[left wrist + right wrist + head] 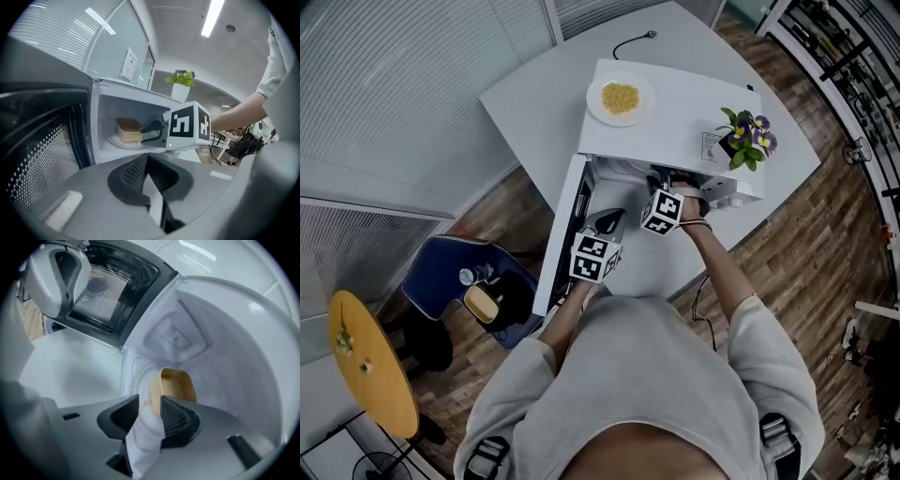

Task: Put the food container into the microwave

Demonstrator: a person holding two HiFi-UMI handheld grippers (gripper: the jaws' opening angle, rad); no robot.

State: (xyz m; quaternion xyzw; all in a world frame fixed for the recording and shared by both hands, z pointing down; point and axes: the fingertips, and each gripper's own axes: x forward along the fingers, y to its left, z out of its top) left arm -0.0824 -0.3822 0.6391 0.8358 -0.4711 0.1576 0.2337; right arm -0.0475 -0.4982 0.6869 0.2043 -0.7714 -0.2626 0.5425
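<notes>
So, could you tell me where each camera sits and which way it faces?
Head view: on the head, steeply down onto the open microwave; shoulders and arms show.
Left gripper view: on the left gripper, facing the cavity; own shut jaws, right gripper ahead.
Right gripper view: at the cavity mouth, facing the food container; own open jaws.
Both gripper views share the food container.

- White microwave oven point(675, 103): cavity was hidden beneath its own top in the head view.
- Tan rectangular plastic food container point(128, 130), on the round turntable plate point(116, 141) inside the microwave: right end was covered by the right gripper point(143, 135); contents could not be told. In the right gripper view its near edge lay behind a dark ribbed pad point(176, 418).
- Printed label point(711, 147) on the microwave's top: too small to read.
</notes>
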